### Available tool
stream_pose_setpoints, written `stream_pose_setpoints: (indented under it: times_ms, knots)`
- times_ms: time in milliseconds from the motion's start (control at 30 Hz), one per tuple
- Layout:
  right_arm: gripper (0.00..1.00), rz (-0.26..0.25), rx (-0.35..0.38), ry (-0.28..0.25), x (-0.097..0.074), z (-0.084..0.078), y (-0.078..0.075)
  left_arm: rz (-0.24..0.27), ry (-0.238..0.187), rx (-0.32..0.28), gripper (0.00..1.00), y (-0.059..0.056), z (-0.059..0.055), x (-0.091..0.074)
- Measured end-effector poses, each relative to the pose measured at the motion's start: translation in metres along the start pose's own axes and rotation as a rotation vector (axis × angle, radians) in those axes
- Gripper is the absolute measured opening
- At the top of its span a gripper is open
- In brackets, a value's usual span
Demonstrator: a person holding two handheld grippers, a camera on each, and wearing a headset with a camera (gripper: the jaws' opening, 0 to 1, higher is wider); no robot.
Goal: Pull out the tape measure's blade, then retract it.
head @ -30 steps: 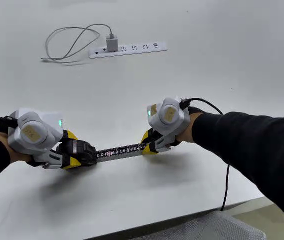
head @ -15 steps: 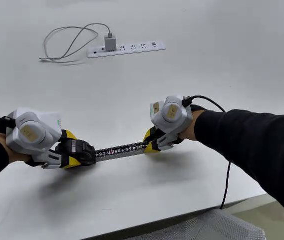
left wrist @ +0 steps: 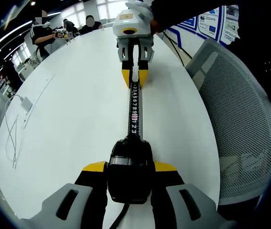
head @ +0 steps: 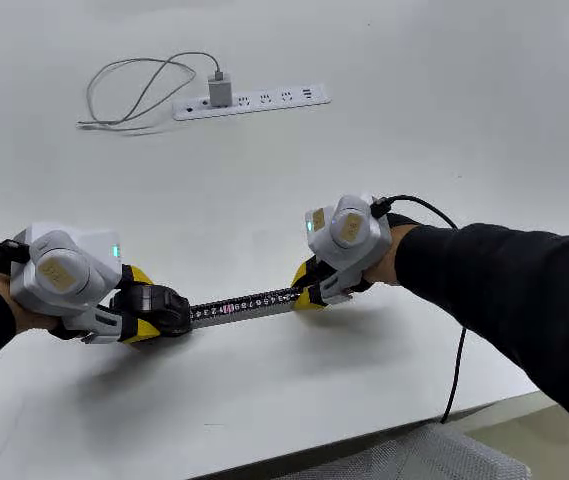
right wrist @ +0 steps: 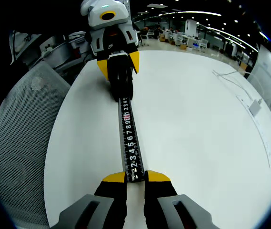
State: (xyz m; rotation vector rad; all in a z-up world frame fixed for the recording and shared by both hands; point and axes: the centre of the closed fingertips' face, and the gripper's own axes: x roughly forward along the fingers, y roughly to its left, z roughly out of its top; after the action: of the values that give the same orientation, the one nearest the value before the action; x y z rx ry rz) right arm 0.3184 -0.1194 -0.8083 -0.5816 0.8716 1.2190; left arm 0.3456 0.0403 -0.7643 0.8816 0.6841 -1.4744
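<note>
Case: black plastic tape measure case [head: 161, 308], lower left of the frame, plain.
Blade: dark steel blade [head: 249, 303], white numerals, one pink-red patch.
Grippers: left gripper [head: 142, 301] and right gripper [head: 303, 287], pale grey shells, black jaws tipped yellow.
Table: plain white table [head: 384, 140].
Strip: white power strip [head: 254, 100], upper left, grey cable.

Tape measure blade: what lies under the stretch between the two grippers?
White table, bare around the blade. The blade's tip is hidden inside the right gripper, its root inside the case held by the left gripper.

On the tabletop [head: 394, 150] the tape measure [head: 164, 308] sits in the left tongs [head: 147, 302], its blade [head: 244, 304] running rightward into the right tongs [head: 302, 290]; the power strip [head: 254, 100] lies well behind.
</note>
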Motion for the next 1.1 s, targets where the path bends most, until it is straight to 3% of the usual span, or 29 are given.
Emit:
stream_pose_setpoints:
  times_ms: [1100]
  knots:
    - [0.09, -0.004, 0.012, 0.006, -0.014, -0.016, -0.001, 0.002, 0.0, 0.002, 0.3, -0.001, 0.0, -0.001]
